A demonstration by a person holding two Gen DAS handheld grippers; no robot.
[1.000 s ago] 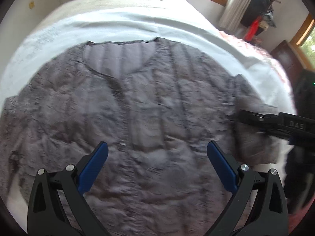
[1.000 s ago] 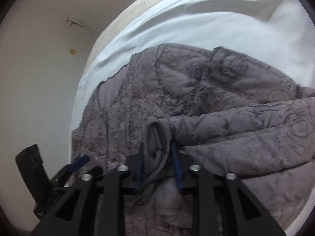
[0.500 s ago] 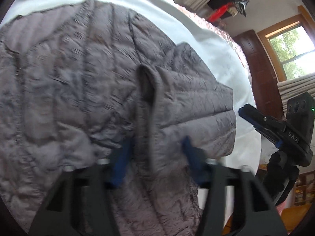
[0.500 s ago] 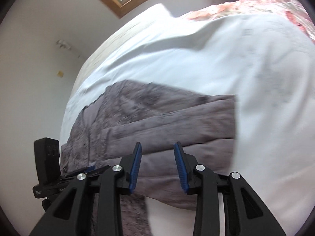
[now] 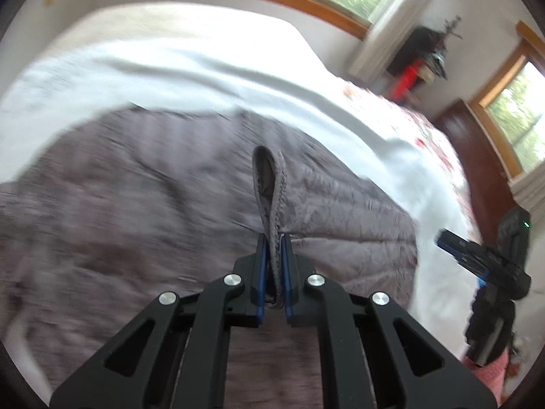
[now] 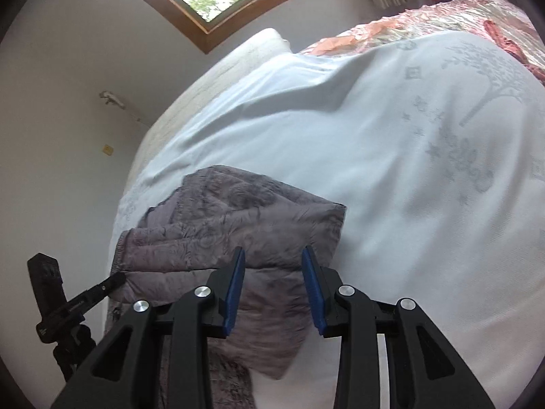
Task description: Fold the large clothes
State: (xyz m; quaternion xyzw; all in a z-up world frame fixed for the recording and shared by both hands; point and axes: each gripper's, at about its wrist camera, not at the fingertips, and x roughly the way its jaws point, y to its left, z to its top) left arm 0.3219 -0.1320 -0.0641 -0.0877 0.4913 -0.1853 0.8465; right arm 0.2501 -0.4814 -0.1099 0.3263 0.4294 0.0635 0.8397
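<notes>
though nipped, jacket [image 5: 340, 204] between left tongs [image 5: 274, 266]

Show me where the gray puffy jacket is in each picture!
Left wrist view: the gray quilted jacket fills the middle and left; the left hand-held gripper pinches a fold of it.
Right wrist view: it lies at lower left, beyond the open right hand-held gripper.
Shared landmark: the white bedsheet under it.

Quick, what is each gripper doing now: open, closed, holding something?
Left gripper: closed on a fold of the grey jacket.
Right gripper: open, holding nothing, above the jacket.
</notes>
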